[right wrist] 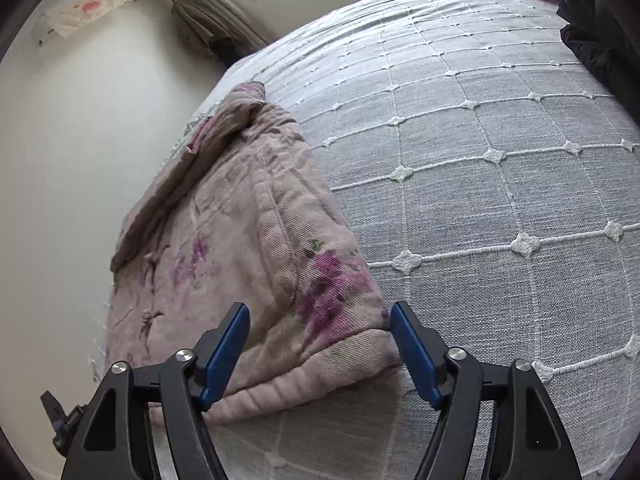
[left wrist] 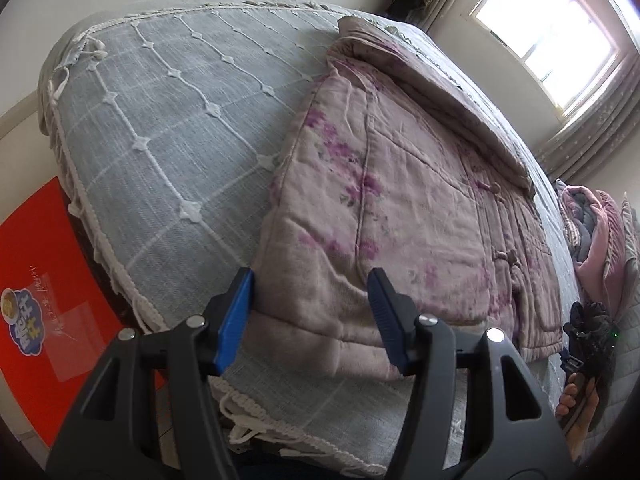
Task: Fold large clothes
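Both tools stand open over the near hem of the jacket — the left tool [left wrist: 310, 312] has its blue fingers [left wrist: 236, 316] spread over one corner of the hem, and the right tool [right wrist: 320, 346] straddles the other corner, pads not pressing the cloth. That pink quilted jacket [left wrist: 400, 200], printed with purple flowers, lies partly folded on the bed [left wrist: 168, 128], on a grey-blue bedspread with a white knotted grid. Beside the bed on the floor lies an orange mat [left wrist: 44, 280]. A window [left wrist: 552, 28] is lit beyond the bed — curtains hang beside it.
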{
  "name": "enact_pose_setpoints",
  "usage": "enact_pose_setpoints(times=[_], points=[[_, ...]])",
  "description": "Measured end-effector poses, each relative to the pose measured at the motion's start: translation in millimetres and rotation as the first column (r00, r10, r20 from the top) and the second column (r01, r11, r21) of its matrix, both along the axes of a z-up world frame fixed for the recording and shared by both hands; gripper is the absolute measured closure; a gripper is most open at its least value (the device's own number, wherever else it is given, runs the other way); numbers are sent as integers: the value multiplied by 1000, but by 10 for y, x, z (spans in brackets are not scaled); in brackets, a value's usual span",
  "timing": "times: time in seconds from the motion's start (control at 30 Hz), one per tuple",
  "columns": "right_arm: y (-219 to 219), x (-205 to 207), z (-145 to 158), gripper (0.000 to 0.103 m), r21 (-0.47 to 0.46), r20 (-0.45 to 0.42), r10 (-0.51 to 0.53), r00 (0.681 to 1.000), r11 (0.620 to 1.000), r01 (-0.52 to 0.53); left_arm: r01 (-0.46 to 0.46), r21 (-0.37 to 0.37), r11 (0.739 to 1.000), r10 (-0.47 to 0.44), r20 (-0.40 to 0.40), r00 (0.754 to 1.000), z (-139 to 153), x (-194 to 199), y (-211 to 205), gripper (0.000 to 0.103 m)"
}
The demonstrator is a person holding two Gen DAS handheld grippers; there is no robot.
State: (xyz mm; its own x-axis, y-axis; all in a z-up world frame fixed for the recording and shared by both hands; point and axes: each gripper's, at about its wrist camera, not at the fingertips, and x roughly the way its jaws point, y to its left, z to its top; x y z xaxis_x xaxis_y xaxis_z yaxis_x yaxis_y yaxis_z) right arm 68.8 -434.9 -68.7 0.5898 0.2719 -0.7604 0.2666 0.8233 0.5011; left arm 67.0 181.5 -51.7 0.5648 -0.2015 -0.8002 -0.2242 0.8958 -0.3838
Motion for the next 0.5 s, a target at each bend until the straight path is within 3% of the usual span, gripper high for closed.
enact_pose_setpoints(times=[0.07,0.2,0.3,0.5], points=[[-27,-14,-37,39,1,-7,0,1000,1000,0,6,3,1000,-6,2,1000,-3,8,-32,43],[-177,-58,-107,41,27,-38,-37,999,999,38,-4,25,1000,4,32,999,15,-5,-15,43],[-122,-48,-149,42,76,-27,13,1000,997,-11,-17,33,999,17,-7,1000,-83,43,-8,43],[174,-1,-137,43,-59,-32,102,994,993,-104,4,114,993,-2,-13,1000,-46,135,-190,43]])
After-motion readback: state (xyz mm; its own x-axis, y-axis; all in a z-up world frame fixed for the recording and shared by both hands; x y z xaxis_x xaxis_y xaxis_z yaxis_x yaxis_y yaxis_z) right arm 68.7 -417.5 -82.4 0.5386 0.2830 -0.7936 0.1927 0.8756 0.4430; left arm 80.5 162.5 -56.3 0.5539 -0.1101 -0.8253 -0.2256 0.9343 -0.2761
